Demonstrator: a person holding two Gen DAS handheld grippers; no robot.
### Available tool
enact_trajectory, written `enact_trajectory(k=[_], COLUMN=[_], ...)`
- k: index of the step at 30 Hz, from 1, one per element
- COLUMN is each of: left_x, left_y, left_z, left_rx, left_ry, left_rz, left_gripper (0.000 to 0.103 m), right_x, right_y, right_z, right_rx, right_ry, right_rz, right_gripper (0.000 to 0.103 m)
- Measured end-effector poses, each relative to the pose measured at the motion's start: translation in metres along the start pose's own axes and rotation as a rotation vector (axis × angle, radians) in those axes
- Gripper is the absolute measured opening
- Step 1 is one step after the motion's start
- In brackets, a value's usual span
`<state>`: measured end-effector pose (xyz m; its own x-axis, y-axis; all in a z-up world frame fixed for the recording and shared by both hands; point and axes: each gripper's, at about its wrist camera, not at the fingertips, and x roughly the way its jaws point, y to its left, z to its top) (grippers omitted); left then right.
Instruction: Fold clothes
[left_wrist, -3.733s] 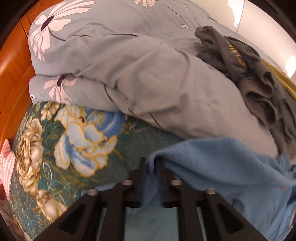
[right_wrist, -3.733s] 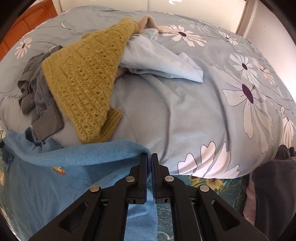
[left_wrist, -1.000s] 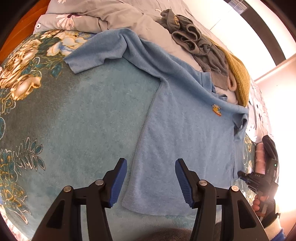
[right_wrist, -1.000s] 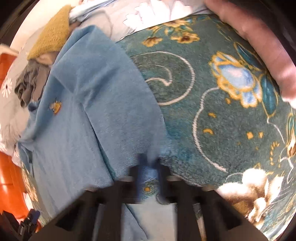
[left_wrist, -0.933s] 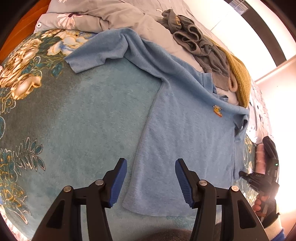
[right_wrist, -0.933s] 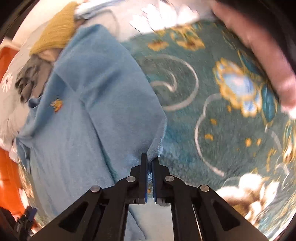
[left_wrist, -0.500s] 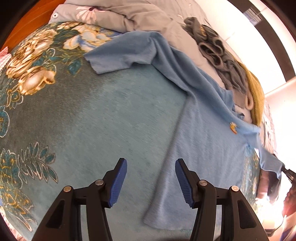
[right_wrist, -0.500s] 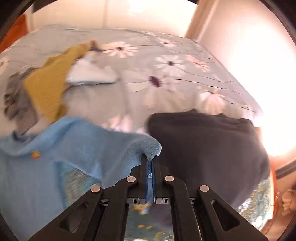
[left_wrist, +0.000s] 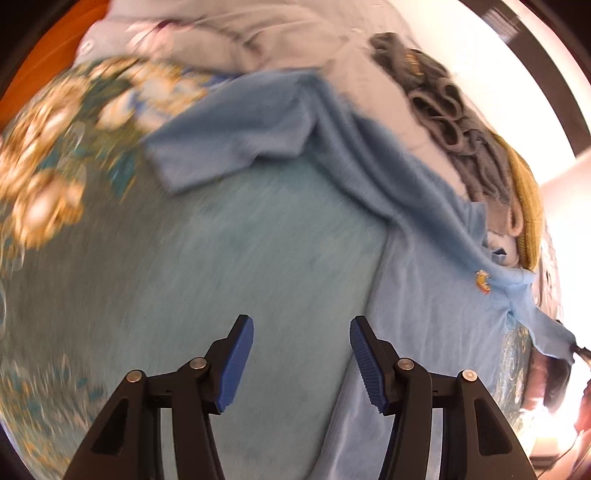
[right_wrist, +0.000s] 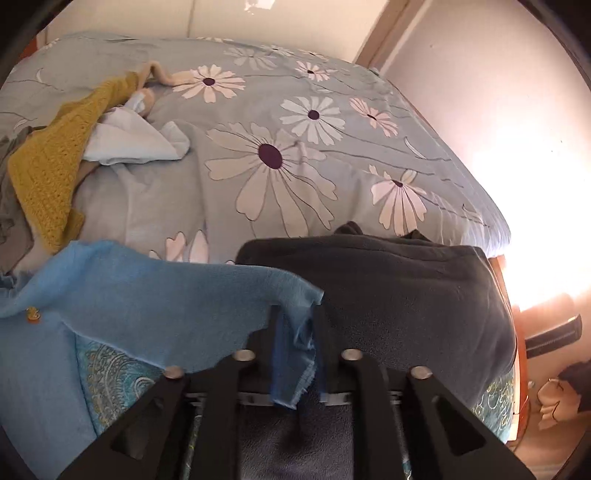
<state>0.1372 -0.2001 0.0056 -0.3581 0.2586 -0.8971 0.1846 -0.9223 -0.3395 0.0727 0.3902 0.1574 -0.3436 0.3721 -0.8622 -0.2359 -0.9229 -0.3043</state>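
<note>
2 grippers: left gripper (left_wrist: 301, 363) spread over bare teal blanket (left_wrist: 229, 266) beside blue polo shirt (left_wrist: 436, 295); right gripper (right_wrist: 295, 332) pinching its sleeve edge.

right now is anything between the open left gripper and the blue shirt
Nothing visible. The left gripper is open over bare teal blanket, and the blue shirt lies flat just to its right with its side edge exposed. The gray clothes and yellow knit sit beyond the shirt.

Black gripper (left_wrist: 301, 354), blue ribbed pads (left_wrist: 236, 363)
</note>
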Motion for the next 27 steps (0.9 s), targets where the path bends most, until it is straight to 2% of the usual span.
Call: enact_trajectory(k=[1,2,4,6,8,11,13,16,21,23,25,27], left_x=[0.001,0.002,0.004,0.009,0.018,0.031,0.04,0.064,0.104,0.115,0.12,0.122], left_y=[-0.006,-0.013,-0.028,-0.047,-0.069,-0.102,-0.123,-0.15,-0.167,-0.169,-0.17,-0.169], left_z=[0.008,0.016,0.034,0.055,0.072,0.098,0.114,0.127,0.137,0.138,0.137,0.136], left_rx=[0.035,0.076,0.156,0.239,0.31,0.415,0.486,0.595,0.716,0.753,0.799,0.842], left_ry=[-0.004,-0.008,-0.019,-0.03,-0.032,-0.035,-0.035,0.005,0.065,0.082,0.086,0.085], left_rz=[-0.001,0.001,0.012,0.015,0.004,-0.011,-0.023,-0.031,-0.011,-0.006,-0.014,-0.022], left_gripper=[0.059,0.059,0.059,0.059,0.059,0.059,0.061,0.062,0.062,0.063,0.07,0.073], right_x=[-0.005,-0.013,-0.03,-0.044,-0.052,-0.051,-0.042,-0.021,0.018,0.03,0.038,0.044], right_y=[0.002,0.003,0.01,0.027,0.062,0.139,0.189,0.258,0.314,0.32,0.325,0.329], right_z=[0.001,0.001,0.005,0.013,0.024,0.035,0.037,0.035,0.032,0.029,0.024,0.021], right_rx=[-0.015,-0.032,-0.056,-0.088,-0.158,-0.322,-0.43,-0.601,-0.751,-0.782,-0.819,-0.839], right_ry=[-0.014,-0.036,-0.082,-0.133,-0.157,-0.159,-0.137,-0.1,-0.027,0.009,0.014,0.015], right_rz=[-0.002,-0.016,-0.038,0.043,0.191,0.402,0.481,0.551,0.574,0.596,0.59,0.591], right_gripper=[0.039,0.042,0.042,0.042,0.042,0.042,0.042,0.042,0.042,0.042,0.042,0.042])
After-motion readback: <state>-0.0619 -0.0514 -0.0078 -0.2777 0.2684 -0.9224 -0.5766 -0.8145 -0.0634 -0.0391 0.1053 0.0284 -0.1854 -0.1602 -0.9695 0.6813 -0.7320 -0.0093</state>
